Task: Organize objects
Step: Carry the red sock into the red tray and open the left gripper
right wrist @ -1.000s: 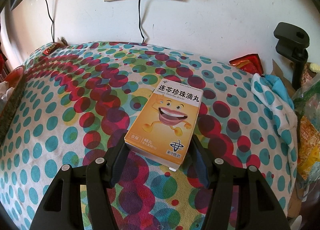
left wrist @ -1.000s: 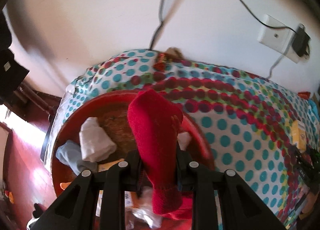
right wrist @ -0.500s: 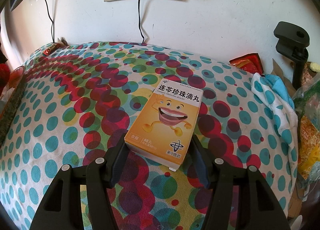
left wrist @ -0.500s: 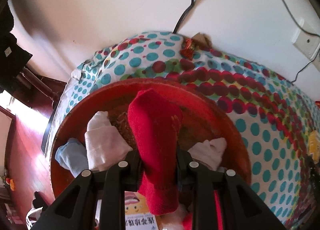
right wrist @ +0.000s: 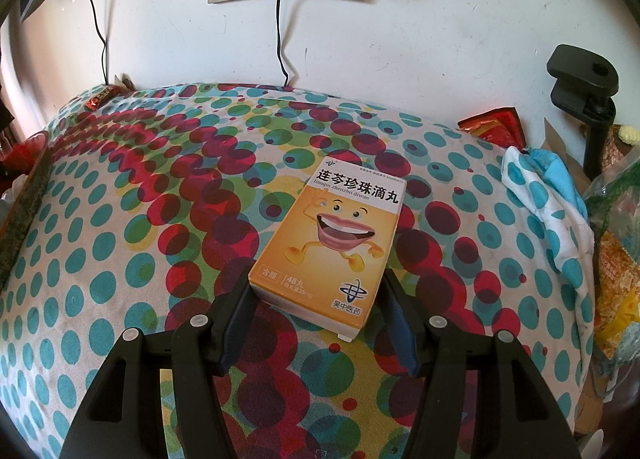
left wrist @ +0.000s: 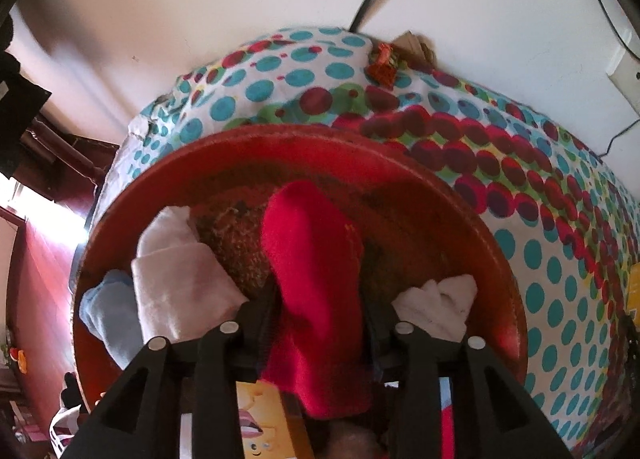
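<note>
Red sock is held clamped between the jaws of the left gripper and is suspended over the red basin, which rests on the dotted cloth. Inside the basin a white sock, a pale blue sock and a second white bundle are seen, with a yellow box partly visible beneath the gripper. The step in hand is judged to be the depositing of the red sock into the basin. On the right side, a yellow medicine box lies flat on the dotted cloth, its near end set between the spread jaws of the right gripper; firm contact cannot be confirmed, and the jaws appear released. For the next move, the left jaws are expected to be released over the bare part of the basin floor, clear of the rim, so that the sock falls inside.
</note>
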A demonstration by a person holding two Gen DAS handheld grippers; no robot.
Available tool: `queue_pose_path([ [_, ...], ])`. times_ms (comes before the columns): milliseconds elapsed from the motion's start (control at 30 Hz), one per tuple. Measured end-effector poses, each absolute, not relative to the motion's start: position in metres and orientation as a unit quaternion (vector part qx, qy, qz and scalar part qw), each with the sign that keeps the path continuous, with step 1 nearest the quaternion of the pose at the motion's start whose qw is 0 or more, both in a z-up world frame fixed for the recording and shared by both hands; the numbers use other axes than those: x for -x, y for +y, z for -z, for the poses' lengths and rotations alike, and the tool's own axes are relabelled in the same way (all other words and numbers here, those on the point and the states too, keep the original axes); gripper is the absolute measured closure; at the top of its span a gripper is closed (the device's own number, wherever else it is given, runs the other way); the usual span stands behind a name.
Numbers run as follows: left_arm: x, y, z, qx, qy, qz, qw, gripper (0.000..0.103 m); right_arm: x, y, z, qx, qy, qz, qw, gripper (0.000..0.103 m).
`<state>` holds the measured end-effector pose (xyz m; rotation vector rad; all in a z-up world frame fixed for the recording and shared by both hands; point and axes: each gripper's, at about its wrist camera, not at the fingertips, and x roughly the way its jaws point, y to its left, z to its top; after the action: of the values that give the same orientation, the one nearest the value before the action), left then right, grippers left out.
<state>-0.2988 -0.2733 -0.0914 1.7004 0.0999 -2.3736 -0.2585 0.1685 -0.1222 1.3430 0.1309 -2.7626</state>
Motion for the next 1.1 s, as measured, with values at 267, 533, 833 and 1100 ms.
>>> queue_pose_path([
  [267,0.295,-0.266,0.097,-0.593,0.018,0.799,0.099,0.064,0.259,0.169,0.121,-0.435,0.049,0.898,0.030,0.046],
  [533,0.283,-0.268,0.087,-0.597,0.030,0.797,0.090,0.063,0.259,0.170,0.120,-0.435,0.049,0.898,0.030,0.045],
  [833,0.256,-0.264,0.066,-0.571,0.028,0.815,0.088,0.063,0.259,0.170,0.120,-0.434,0.058,0.899,0.026,0.045],
  [1100,0.226,-0.260,0.056,-0.558,0.039,0.826,0.069,0.063,0.259,0.167,0.119,-0.432,0.065,0.899,0.023,0.044],
])
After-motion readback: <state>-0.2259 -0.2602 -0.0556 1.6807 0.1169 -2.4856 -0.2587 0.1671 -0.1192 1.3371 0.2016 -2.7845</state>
